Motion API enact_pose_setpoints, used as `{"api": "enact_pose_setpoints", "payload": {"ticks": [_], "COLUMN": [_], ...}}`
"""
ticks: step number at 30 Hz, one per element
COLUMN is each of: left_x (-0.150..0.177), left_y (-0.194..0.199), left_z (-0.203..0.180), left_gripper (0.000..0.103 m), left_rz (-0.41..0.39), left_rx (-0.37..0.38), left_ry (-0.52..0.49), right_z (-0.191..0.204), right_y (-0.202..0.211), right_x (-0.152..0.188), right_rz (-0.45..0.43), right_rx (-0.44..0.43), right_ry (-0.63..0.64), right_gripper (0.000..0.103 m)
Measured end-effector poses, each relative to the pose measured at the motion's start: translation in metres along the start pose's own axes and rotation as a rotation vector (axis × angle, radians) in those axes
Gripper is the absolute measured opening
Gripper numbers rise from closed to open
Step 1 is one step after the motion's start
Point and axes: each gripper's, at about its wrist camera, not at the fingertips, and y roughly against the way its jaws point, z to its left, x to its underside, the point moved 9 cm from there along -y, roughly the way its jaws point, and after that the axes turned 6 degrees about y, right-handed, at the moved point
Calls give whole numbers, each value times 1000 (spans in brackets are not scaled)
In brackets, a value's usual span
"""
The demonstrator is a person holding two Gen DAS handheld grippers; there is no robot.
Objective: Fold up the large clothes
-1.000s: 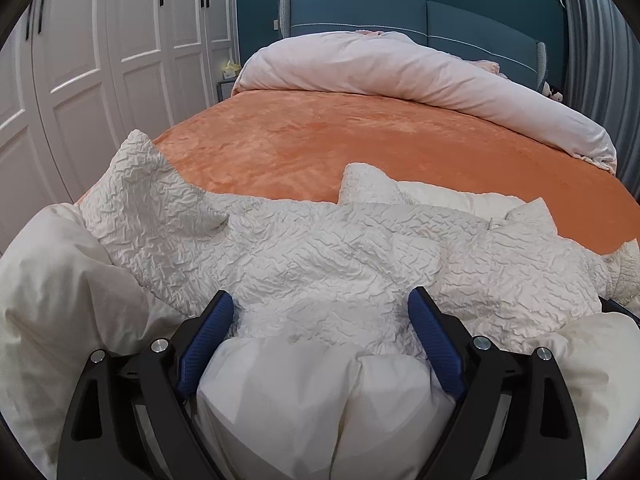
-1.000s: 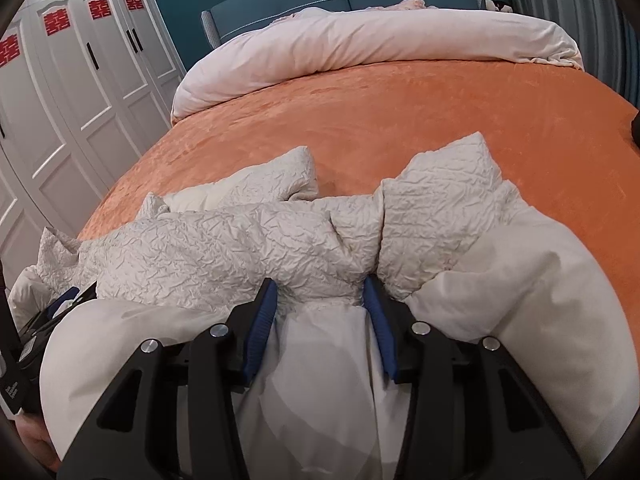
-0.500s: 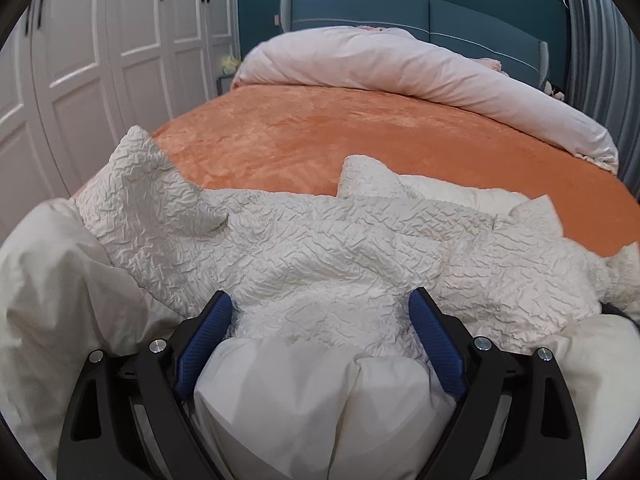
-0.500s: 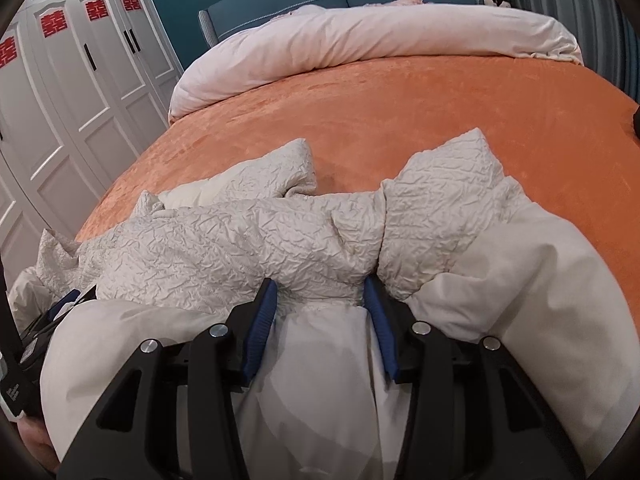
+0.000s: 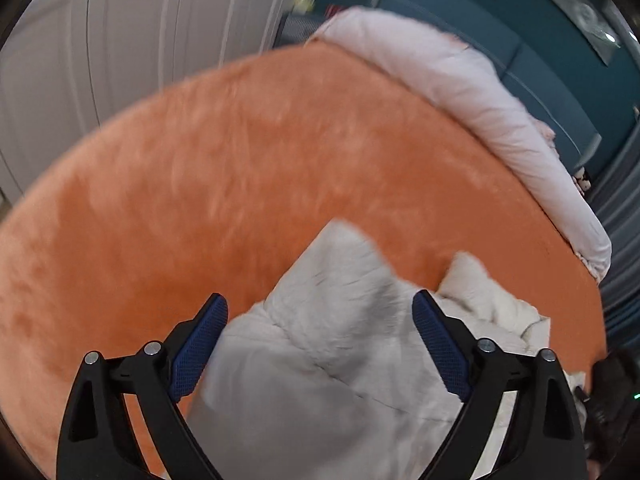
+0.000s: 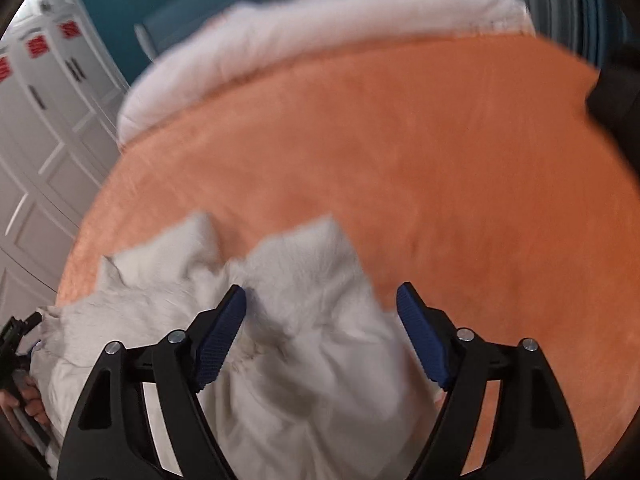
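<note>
Your workpiece: a large cream-white garment of crinkle-textured fabric with a smooth pale lining (image 5: 320,360), bunched in a heap at the near edge of the bed. In your right-hand view the same garment (image 6: 304,344) shows two puffed corners pointing toward the far side, its folds loose and blurred.

An orange blanket (image 5: 248,184) covers the bed and fills most of both views. A pale pink duvet (image 5: 472,92) lies bunched in a long roll along its far edge, against a blue padded headboard (image 5: 532,64) and a teal wall. White panelled wardrobe doors (image 6: 44,120) stand to one side, some with red stickers (image 6: 38,46) near the top.
</note>
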Motion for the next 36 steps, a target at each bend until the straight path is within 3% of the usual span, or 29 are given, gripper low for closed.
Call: {"api": "enact_pose_setpoints", "payload": {"ticks": [1,2,3,5,8,11,17,23,26,30,33,34,36], "left_x": [2,4,2,2,5,15,17,19,17,12,11,11,20], "left_y": [-5,-7,-6,-3,-16,-43,-66,-74,-72,-38,17,33,55], "left_z": [1,2,1,1,-1,6,18,15,16,19,8,2,-19], "left_gripper": [66,58,51,47,46,54,66,70,70,70,70,70,70], "left_rz": [7,6,-15,-49,-52,-43,-36,-80,-73,-53,-124,-154,-186], "left_rx": [-20,-38,-40,-43,-78,-159,-157,-226,-222,-191,-125,-116,-87], "left_ry": [-11,-24,-36,-58,-110,-158,-105,-137,-135,-94,-98,-111,-143], "right_z": [2,6,9,9,0,-15,-30,-26,-22,-25,-10,8,50], "right_y": [-3,3,13,44,48,0,-31,-36,-37,-6,50,71,85], "right_x": [1,-1,-6,-21,-21,5,20,26,27,21,9,6,7], "right_rz": [17,-10,-50,-158,-192,-77,-52,-81,-73,-43,-186,-241,-268], "right_rx": [2,-14,-37,-90,-81,5,0,17,35,72,96,115,68], "right_ry": [5,18,17,-33,-50,-26,-66,-56,-41,-72,-25,38,124], "right_gripper": [40,21,17,16,16,23,31,34,35,37,39,39,39]}}
